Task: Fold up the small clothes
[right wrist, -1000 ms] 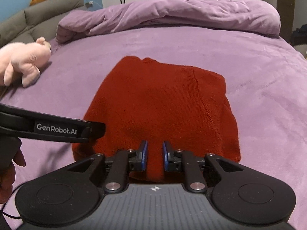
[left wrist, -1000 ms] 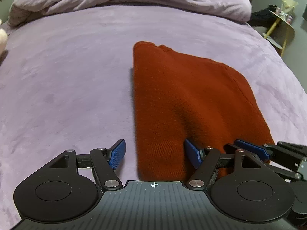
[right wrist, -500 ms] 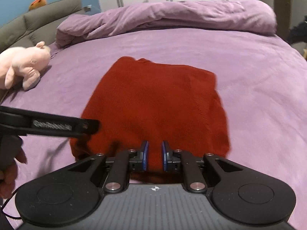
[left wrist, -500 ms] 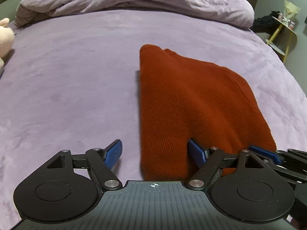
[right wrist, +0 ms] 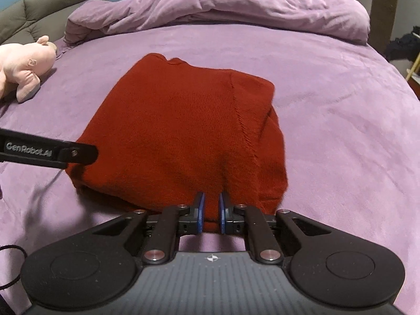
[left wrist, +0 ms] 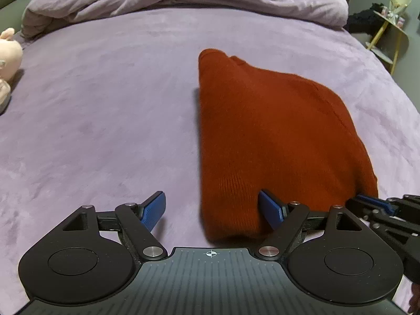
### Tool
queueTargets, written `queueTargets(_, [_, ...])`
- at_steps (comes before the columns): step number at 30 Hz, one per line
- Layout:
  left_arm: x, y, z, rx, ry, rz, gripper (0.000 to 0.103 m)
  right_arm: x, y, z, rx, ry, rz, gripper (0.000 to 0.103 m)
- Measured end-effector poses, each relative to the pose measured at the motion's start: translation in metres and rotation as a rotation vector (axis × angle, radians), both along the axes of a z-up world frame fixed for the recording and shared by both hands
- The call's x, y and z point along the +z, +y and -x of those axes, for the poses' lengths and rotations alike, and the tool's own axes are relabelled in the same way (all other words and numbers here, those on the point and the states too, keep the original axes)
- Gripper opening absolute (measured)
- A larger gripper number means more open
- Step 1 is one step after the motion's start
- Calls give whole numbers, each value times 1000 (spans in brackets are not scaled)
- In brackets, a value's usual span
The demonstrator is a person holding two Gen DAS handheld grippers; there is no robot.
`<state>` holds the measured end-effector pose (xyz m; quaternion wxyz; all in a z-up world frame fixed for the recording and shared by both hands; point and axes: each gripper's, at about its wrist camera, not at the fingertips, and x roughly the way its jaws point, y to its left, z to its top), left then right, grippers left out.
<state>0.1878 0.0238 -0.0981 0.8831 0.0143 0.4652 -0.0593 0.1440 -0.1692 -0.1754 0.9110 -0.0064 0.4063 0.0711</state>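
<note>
Blue-padded fingers of the left gripper (left wrist: 212, 211) stand spread wide, and nothing is clamped between them. Its left finger (left wrist: 153, 211) hangs over the bare lilac plush bedspread (left wrist: 99, 120), while its right finger (left wrist: 270, 210) lies against the near hem of the rust-red knitted sweater (left wrist: 273, 136). That puts the sweater's near left corner inside the open gap, with most of the garment stretching away to the front and right of this gripper.

On the right gripper (right wrist: 210, 212), the two blue pads sit close together with only a narrow gap between them, pinching the sweater's (right wrist: 181, 131) near edge. From this camera the folded garment spreads forward from the fingertips, its collar end farthest away, and a seam runs down its right part. The near hem looks slightly lifted and bunched towards the left corner, with shadow beneath it. The left gripper's black body (right wrist: 50, 152), marked GenRobot.AI, reaches that corner from the left.

A pale pink plush pig (right wrist: 23, 65) lies on the bedspread well to the left of the sweater, and a rumpled lilac duvet (right wrist: 223, 10) is heaped along the far edge of the bed.
</note>
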Motion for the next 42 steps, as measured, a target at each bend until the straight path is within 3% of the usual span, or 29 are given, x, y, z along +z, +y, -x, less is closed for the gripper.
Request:
queueTargets(2, [7, -3, 9, -7, 2, -75, 83, 1, 0, 4, -43, 62, 35, 10])
queueTargets(3, [12, -7, 16, -6, -13, -124, 83, -3, -2, 5, -109, 139, 58, 15])
queueTargets(4, [16, -9, 24, -2, -27, -172, 82, -6, -6, 8, -152, 181, 52, 21])
queueTargets(6, [22, -10, 39, 12, -19, -221, 78, -4, -16, 24, -158, 180, -25, 24])
queueTargets(8, [25, -8, 53, 27, -19, -202, 78, -1, -21, 36, -169, 216, -70, 47])
queueTargets(10, [27, -6, 64, 45, -11, -180, 78, 8, -23, 44, -164, 227, -118, 57])
queueTargets(17, [40, -7, 71, 70, 15, -171, 79, 44, -6, 49, -128, 193, -89, 76])
queueTargets(23, [52, -2, 72, 82, 10, -119, 83, 57, 12, 42, -143, 180, 28, 78])
queueTargets(28, [52, -6, 64, 72, 41, -158, 84, 62, 21, 39, -134, 145, 74, 78])
queueTargets(33, [48, -9, 58, 53, 76, -141, 84, 65, 16, 34, -152, 161, 38, 78])
queueTargets(42, [49, -16, 57, 21, 69, -140, 84, 66, 9, 30, -182, 178, 30, 78])
